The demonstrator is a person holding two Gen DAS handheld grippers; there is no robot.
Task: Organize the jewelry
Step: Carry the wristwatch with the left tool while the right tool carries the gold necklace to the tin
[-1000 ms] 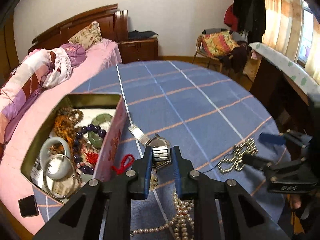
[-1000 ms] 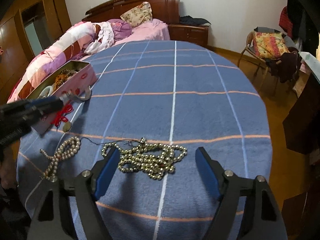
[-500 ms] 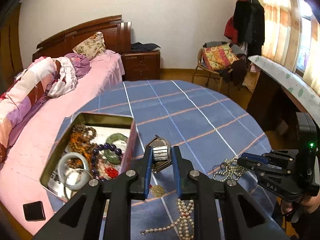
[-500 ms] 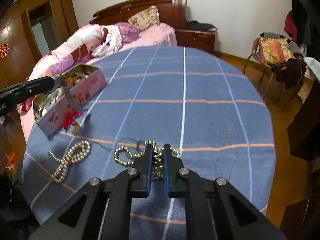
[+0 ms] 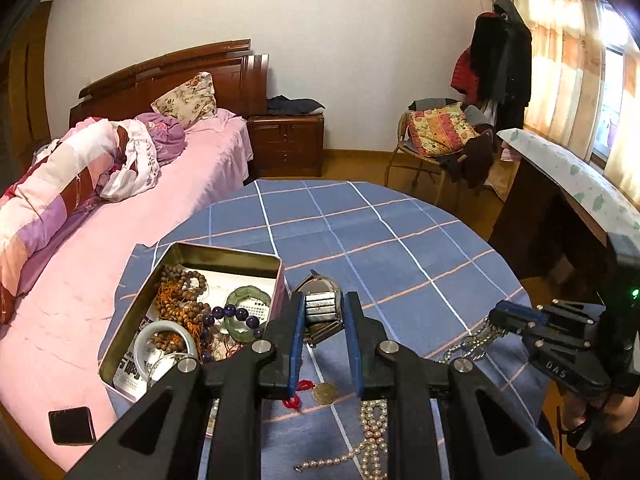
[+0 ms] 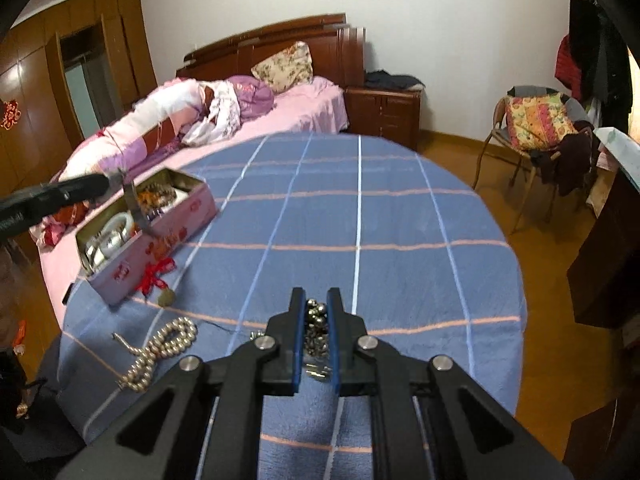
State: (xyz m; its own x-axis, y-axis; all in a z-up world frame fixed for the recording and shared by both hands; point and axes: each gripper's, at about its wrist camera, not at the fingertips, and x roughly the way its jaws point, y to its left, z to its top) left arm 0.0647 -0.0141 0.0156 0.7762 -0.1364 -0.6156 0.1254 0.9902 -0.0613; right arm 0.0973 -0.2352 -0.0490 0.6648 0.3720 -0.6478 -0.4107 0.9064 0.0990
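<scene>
We see the fingers (image 5: 297, 322) of the left gripper (image 5: 322, 312) clenched on a metal watch (image 5: 320, 306); its band hangs below them, above the blue checked cloth of the bench (image 5: 400, 248). In the right wrist view the same gripper comes in from nine o'clock and the watch band (image 6: 134, 204) hangs down in front of the tin.

The fingers (image 6: 297, 320) of the right gripper (image 6: 316, 314) are pressed together on a bunch of the silver bead necklace (image 6: 316, 320); the rest of the beads hangs down between the fingers toward the cloth. In the left wrist view this gripper is at three o'clock, with the beads trailing from its tip.

At nine o'clock from the left fingers stands the open pink tin box (image 5: 120, 336), on the edge of the bench. Inside it lie brown wooden beads (image 5: 180, 300), a purple bead bracelet (image 5: 236, 314), a green jade ring (image 5: 250, 312) and a white bangle (image 5: 166, 340).

At six o'clock, on the cloth, lie a pearl necklace (image 5: 372, 436), a gold coin (image 5: 325, 393) and a red cord (image 5: 296, 396) just beside it.

A small black square (image 5: 72, 426) lies on the pink bed (image 5: 80, 272) at seven o'clock. A chair (image 5: 436, 136) with a colourful cushion stands at one o'clock.
</scene>
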